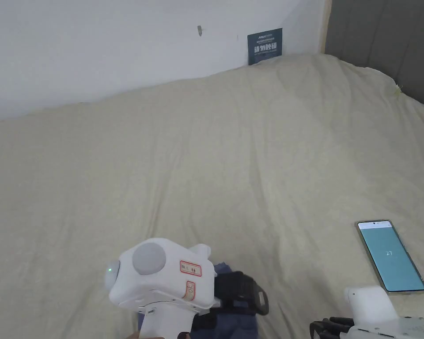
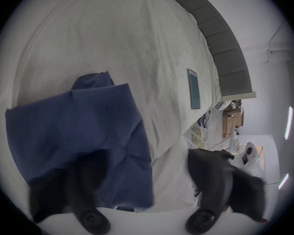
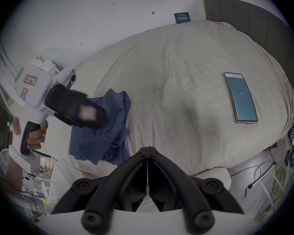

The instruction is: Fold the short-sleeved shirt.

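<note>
The head view looks down across the bed (image 1: pixel 251 145) toward the wall. Both gripper views sit low near the bed's near edge, apparently tilted, and all three share the phone (image 1: pixel 391 256) lying on the cover.

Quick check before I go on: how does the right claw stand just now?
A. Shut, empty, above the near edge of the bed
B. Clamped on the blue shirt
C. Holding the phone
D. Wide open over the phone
A: in the right gripper view the right claw has its jaws closed tip to tip with nothing between them, while the blue shirt lies off to its left and the phone lies apart on the bed.
</note>
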`<action>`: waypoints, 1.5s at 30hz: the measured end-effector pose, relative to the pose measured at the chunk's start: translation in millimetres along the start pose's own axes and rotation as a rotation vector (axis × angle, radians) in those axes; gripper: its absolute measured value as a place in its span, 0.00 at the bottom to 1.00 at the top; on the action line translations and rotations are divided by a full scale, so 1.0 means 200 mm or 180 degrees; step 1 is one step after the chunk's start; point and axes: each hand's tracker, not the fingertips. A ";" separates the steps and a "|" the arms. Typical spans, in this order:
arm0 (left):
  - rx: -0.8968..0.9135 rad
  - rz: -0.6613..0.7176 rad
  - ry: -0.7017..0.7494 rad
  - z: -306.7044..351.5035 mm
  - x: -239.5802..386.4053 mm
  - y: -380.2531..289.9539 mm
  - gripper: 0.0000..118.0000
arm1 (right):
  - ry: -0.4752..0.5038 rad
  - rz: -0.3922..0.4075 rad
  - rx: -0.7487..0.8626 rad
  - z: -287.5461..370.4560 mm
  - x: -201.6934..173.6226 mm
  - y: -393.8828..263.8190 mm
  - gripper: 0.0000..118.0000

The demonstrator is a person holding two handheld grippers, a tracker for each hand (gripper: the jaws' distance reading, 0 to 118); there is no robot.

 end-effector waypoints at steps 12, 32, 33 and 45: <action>0.0985 -0.0113 0.0607 0.51 -0.17 -0.18 0.13 | 0.0109 0.0076 0.0001 -0.02 -0.07 0.00 0.03; 0.0543 -0.0596 0.0437 -0.03 -0.04 -0.23 0.01 | 0.0105 0.0015 0.0010 -0.03 -0.02 0.00 0.03; 0.0516 -0.0642 0.0551 -0.06 -0.03 -0.23 0.01 | 0.0108 0.0005 0.0009 -0.02 -0.01 0.00 0.03; 0.0191 -0.0613 0.0313 -0.32 0.07 -0.23 0.01 | 0.0054 -0.0061 -0.0010 -0.02 0.04 -0.01 0.03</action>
